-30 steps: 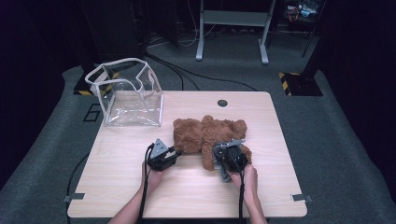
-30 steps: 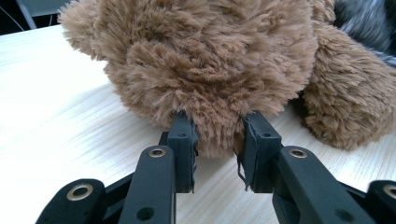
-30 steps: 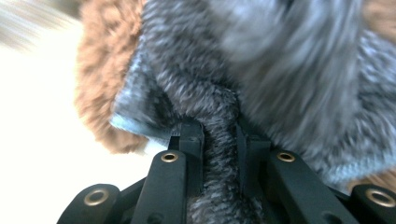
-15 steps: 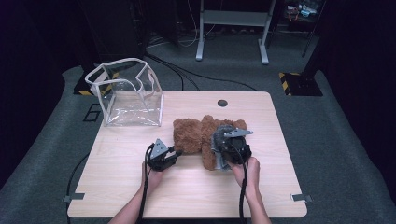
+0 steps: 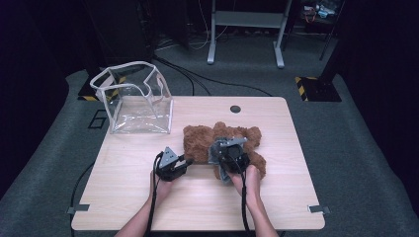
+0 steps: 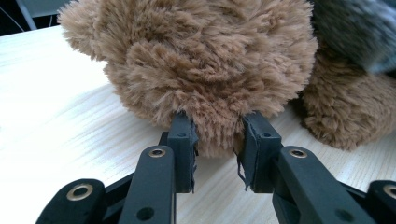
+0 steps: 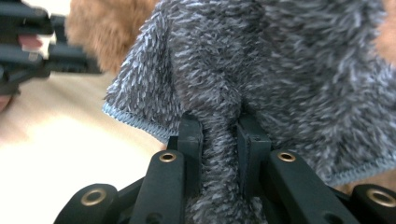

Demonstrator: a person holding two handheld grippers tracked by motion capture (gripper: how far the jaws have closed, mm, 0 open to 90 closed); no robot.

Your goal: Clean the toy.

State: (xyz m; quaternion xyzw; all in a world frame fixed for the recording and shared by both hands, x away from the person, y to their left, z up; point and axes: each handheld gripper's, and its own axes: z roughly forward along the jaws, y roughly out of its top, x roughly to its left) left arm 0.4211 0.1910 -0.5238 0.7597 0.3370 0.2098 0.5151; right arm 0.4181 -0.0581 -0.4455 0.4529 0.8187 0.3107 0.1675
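Observation:
A brown plush teddy bear (image 5: 197,138) lies in the middle of the wooden table (image 5: 123,197). My left gripper (image 5: 187,162) is at its left side, shut on a rounded furry limb (image 6: 201,60), with the fur pinched between the pads of the gripper (image 6: 217,149). My right gripper (image 5: 223,167) is over the bear's middle, shut on a fold of grey fuzzy cloth (image 7: 280,70) with a stitched hem, held lifted off the bear. That cloth (image 6: 355,32) shows at the top right of the left gripper view. The left gripper (image 7: 37,37) appears blurred at the top left of the right gripper view.
A clear plastic bag with white trim (image 5: 141,101) stands open at the table's back left corner. A dark round cable hole (image 5: 235,108) sits near the back edge. Bare tabletop lies in front of the bear and to its right.
My right gripper has risen and shifted left and away from the person, pulling the grey cloth up with it. The left gripper has stayed where it was on the bear.

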